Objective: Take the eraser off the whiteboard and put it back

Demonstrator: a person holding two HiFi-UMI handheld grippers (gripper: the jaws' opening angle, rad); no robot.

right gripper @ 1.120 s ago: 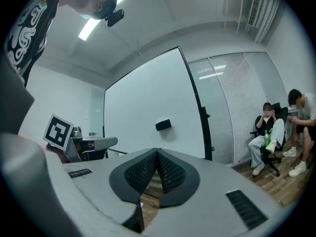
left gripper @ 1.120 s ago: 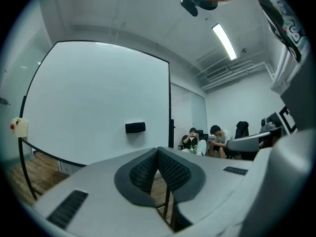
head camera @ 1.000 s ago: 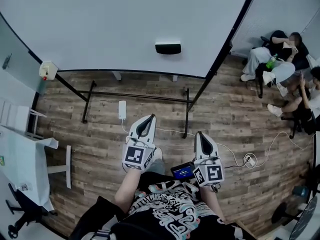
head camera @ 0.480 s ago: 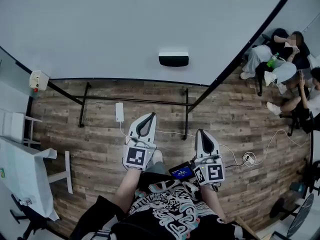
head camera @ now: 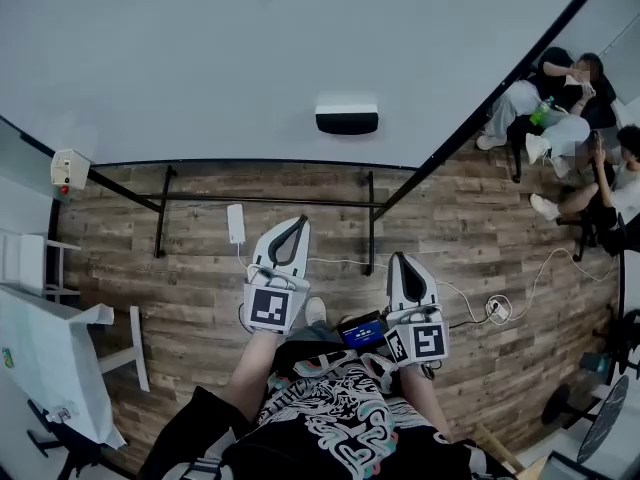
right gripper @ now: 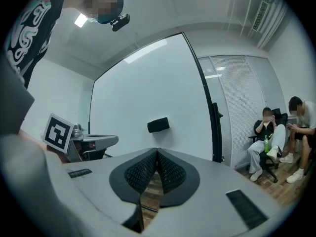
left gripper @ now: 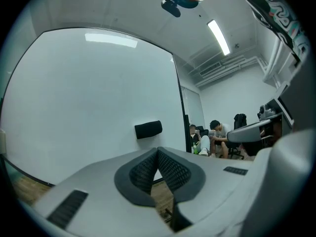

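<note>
A black eraser [head camera: 346, 121] clings to the big whiteboard [head camera: 200, 58], a little right of its middle; it also shows as the eraser [left gripper: 148, 129] in the left gripper view and the eraser [right gripper: 158, 125] in the right gripper view. My left gripper [head camera: 297, 222] is held level, pointing at the board, shut and empty, well short of the eraser. My right gripper [head camera: 399, 259] sits beside it to the right, also shut with nothing between its jaws. In the gripper views the left gripper [left gripper: 158, 149] and right gripper [right gripper: 157, 151] show pads meeting at the tips.
The board stands on a black frame [head camera: 265, 202] over wood flooring. A white power strip [head camera: 235, 222] and cables lie on the floor. People sit on chairs [head camera: 560, 128] at the far right. A white table [head camera: 45, 353] stands at the left.
The board and eraser have come closer and shifted lower in the head view as I stepped forward. Both grippers stayed shut and side by side.
</note>
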